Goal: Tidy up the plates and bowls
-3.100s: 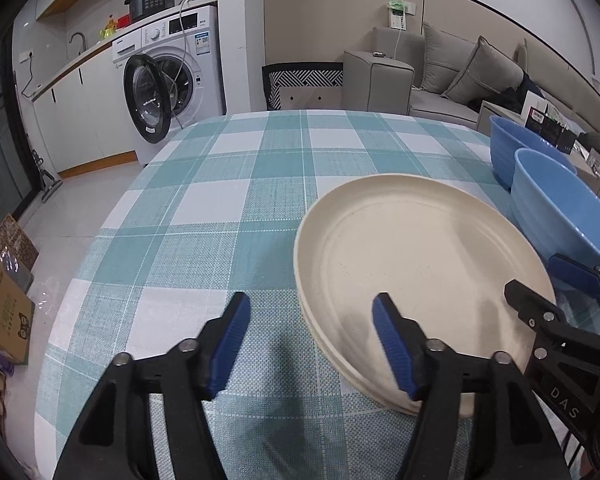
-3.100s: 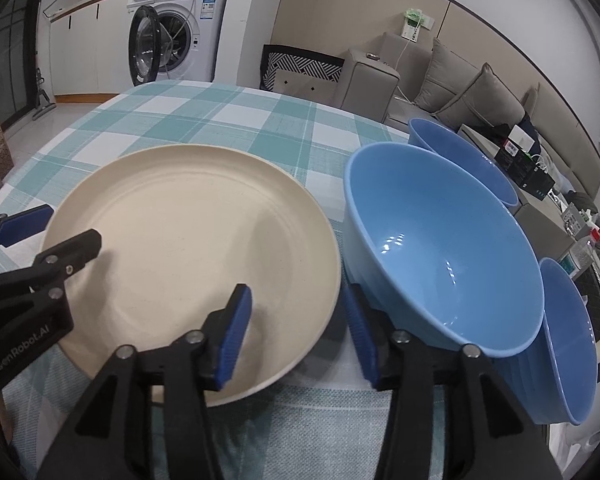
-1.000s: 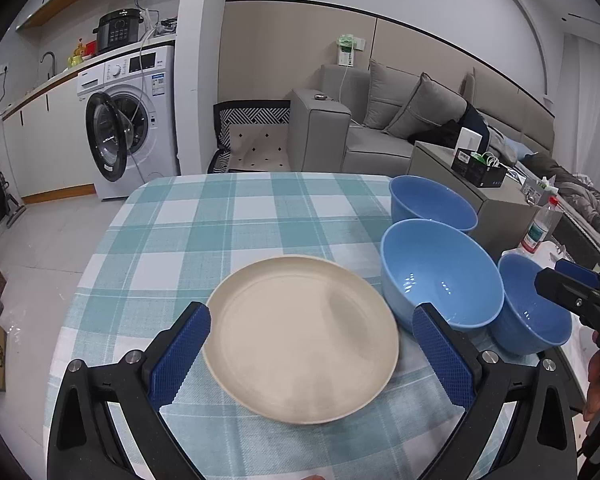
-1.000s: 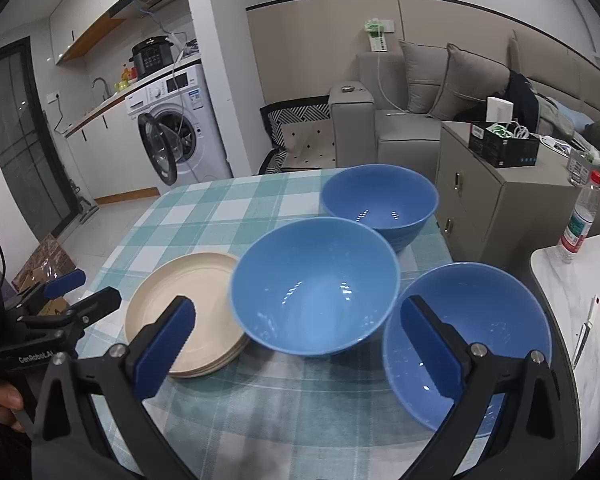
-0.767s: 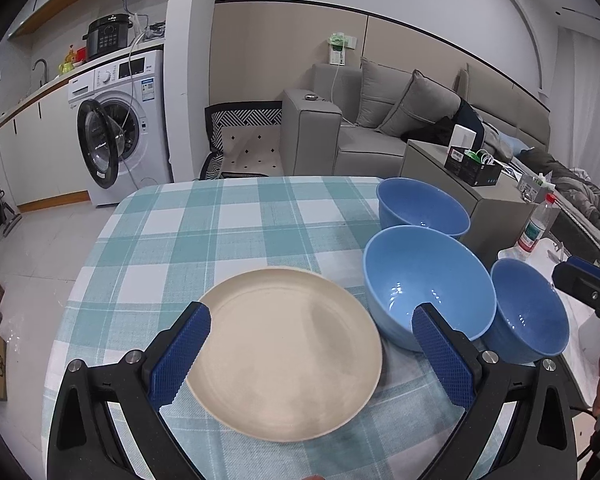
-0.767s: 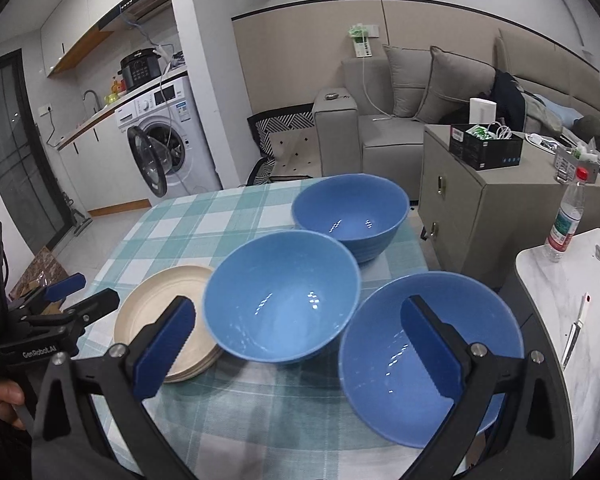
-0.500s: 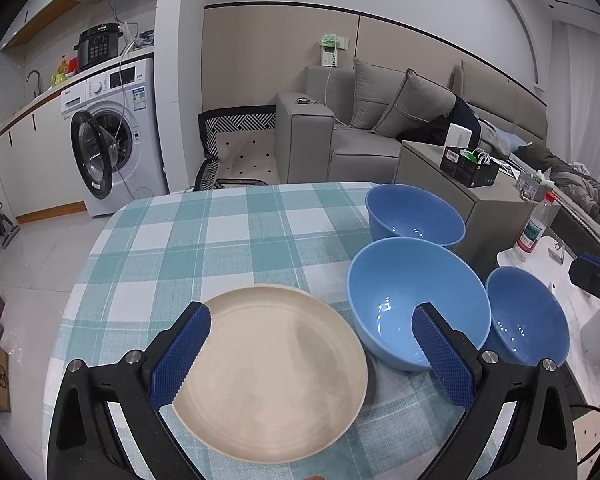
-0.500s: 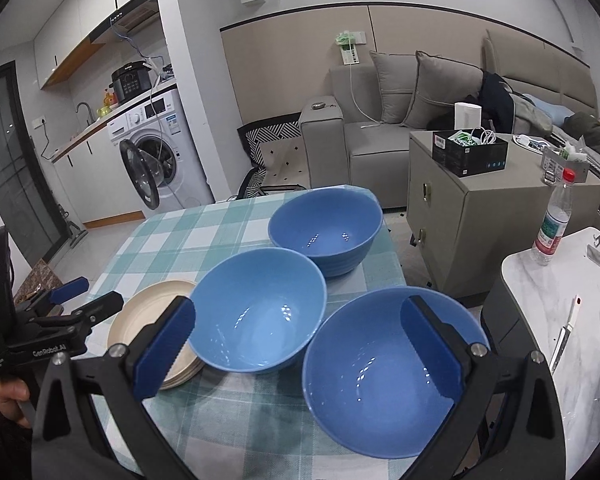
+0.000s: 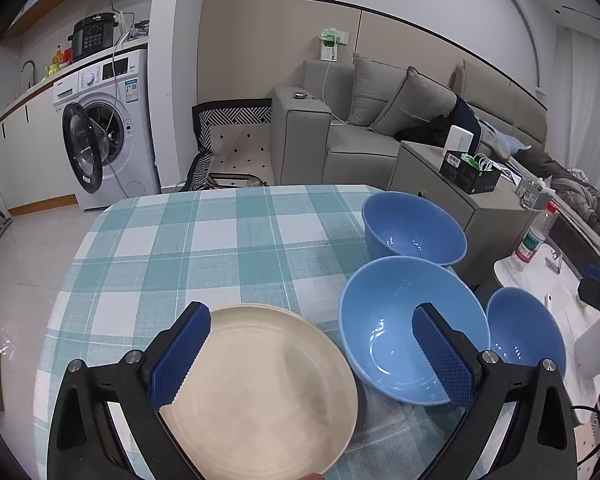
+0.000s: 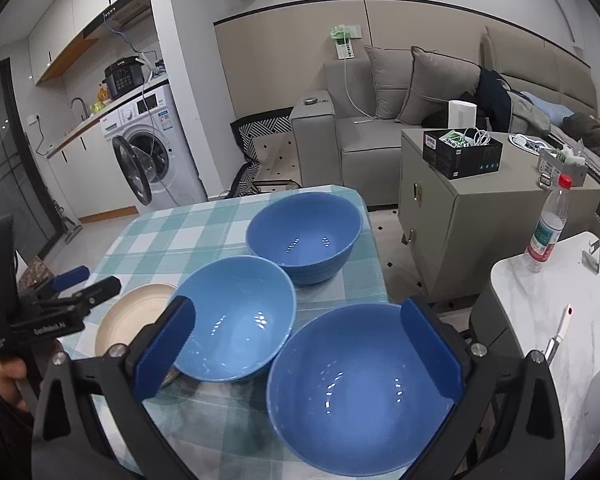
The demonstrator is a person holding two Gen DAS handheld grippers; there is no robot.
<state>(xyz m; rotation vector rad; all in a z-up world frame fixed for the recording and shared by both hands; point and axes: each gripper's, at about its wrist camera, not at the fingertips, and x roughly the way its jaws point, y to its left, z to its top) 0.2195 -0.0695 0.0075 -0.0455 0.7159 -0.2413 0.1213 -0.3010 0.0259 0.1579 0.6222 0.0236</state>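
Plates [image 9: 256,392] sit stacked at the near left of the table [image 9: 204,248], while three bowls [image 10: 236,316] remain separate on the right, unnested, with both the left gripper [image 9: 312,360] and right gripper [image 10: 296,352] spread wide, holding nothing.

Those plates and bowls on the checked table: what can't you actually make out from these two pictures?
- Cream plate stack: plate count unreadable in either view; the middle bowl and the left gripper cover much of it in the right wrist view.
- Nearest bowl: its base and footing on the table are hidden by its own rim in both views.
- Bottle label: too small to read.
- Left gripper handle: cut off by the bottom edge.
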